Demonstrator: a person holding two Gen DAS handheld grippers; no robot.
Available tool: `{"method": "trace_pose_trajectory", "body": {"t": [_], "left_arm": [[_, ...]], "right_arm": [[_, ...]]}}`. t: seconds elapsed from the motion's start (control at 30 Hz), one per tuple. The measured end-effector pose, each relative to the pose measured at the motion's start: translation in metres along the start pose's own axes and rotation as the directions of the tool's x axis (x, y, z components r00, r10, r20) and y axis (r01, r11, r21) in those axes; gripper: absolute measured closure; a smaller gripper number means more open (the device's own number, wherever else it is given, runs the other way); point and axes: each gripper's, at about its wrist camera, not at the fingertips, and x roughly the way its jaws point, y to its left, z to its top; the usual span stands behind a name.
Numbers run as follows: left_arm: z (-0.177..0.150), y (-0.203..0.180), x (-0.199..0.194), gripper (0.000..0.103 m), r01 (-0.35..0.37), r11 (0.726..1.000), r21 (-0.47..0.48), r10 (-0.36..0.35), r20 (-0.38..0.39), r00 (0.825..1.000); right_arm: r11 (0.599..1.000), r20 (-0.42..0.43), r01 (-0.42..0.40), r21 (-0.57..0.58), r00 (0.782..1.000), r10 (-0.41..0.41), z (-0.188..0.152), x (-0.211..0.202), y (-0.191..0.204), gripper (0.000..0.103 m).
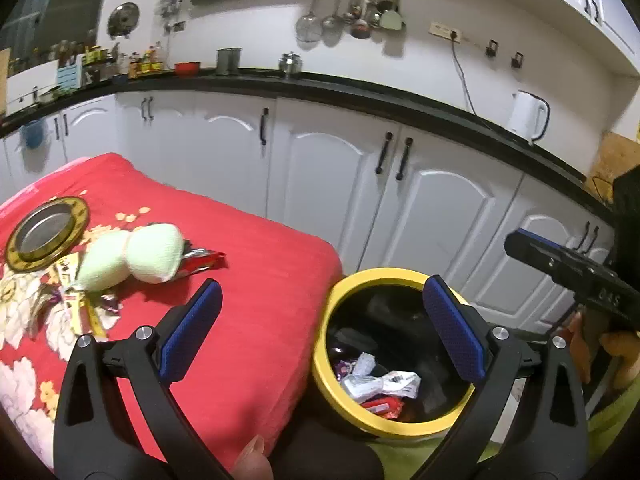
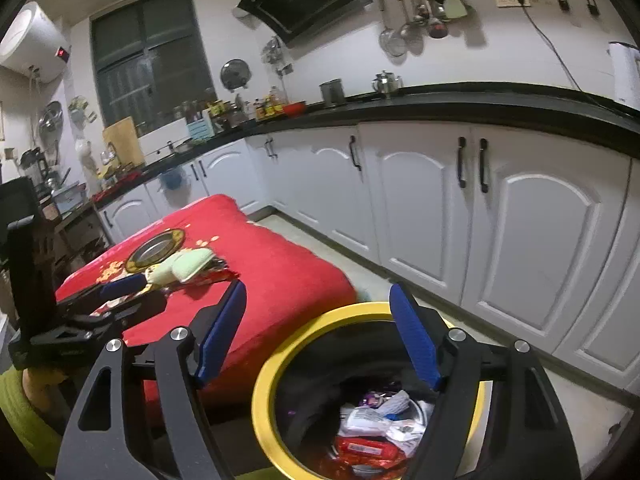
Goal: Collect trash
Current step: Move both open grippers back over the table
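Observation:
A yellow-rimmed black trash bin [image 1: 340,292] stands on the floor beside the red-covered table [image 1: 256,280]; it holds white and red wrappers [image 1: 380,388]. My left gripper [image 1: 320,328] is open and empty, above the table's edge and the bin. On the table lie a red wrapper [image 1: 200,262], a yellow wrapper [image 1: 90,316] and small foil scraps [image 1: 108,304]. In the right wrist view my right gripper [image 2: 318,332] is open and empty above the bin [image 2: 266,372], with wrappers [image 2: 376,432] inside. The left gripper [image 2: 120,286] shows at the left there.
Two pale green knitted pouches [image 1: 132,258] and a gold-rimmed metal dish [image 1: 46,232] lie on the red cloth. White cabinets [image 1: 400,184] with a black counter run behind. A white kettle [image 1: 528,114] stands on the counter. The right gripper [image 1: 568,264] shows at right.

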Motion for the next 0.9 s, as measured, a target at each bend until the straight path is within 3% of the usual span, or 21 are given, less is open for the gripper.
{"method": "trace_pose_trajectory", "body": {"t": [0.47,0.9], "left_arm": [[-0.006,0.063,-0.022,0.011,-0.123,0.983,-0.136,0.130,0.040,0.991],[-0.016,0.119,-0.035,0.011,-0.246,0.944,-0.222,0.262,0.048,0.964]], "right_arm": [[0.994,-0.053,-0.089,-0.069,0.995,0.086,0.005,0.027,0.053,0.029],[0.981,-0.093,-0.169,-0.099,0.983,0.160,0.017,0.061,0.095,0.029]]}}
